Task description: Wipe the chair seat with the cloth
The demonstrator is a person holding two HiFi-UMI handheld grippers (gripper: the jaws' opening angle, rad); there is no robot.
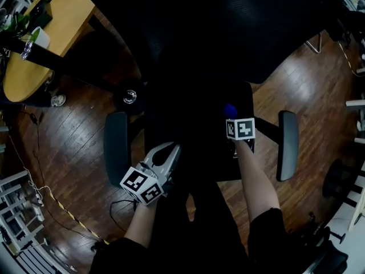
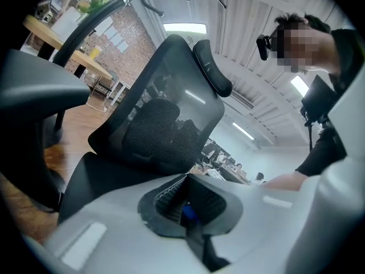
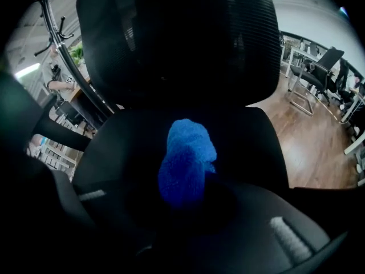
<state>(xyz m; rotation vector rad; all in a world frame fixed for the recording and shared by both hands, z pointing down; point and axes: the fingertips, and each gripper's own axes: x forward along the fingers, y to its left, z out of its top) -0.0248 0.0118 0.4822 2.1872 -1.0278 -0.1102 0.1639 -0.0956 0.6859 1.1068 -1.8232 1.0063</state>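
Note:
A black office chair fills the middle of the head view, its seat (image 1: 191, 127) very dark under both grippers. My right gripper (image 1: 231, 117) is shut on a bunched blue cloth (image 1: 230, 109) over the right half of the seat. In the right gripper view the cloth (image 3: 187, 163) sticks out past the jaws above the seat (image 3: 251, 141), with the mesh backrest (image 3: 188, 39) behind it. My left gripper (image 1: 170, 150) hovers at the seat's front left, jaws together and holding nothing. Its view (image 2: 188, 211) looks up at the backrest (image 2: 165, 113).
Grey armrests (image 1: 116, 147) (image 1: 288, 144) flank the seat. Round the chair is a wooden floor (image 1: 74, 130). A yellow table (image 1: 51, 33) stands at the upper left, with cables and a rack at the lower left. More chairs and desks (image 3: 319, 67) stand far right.

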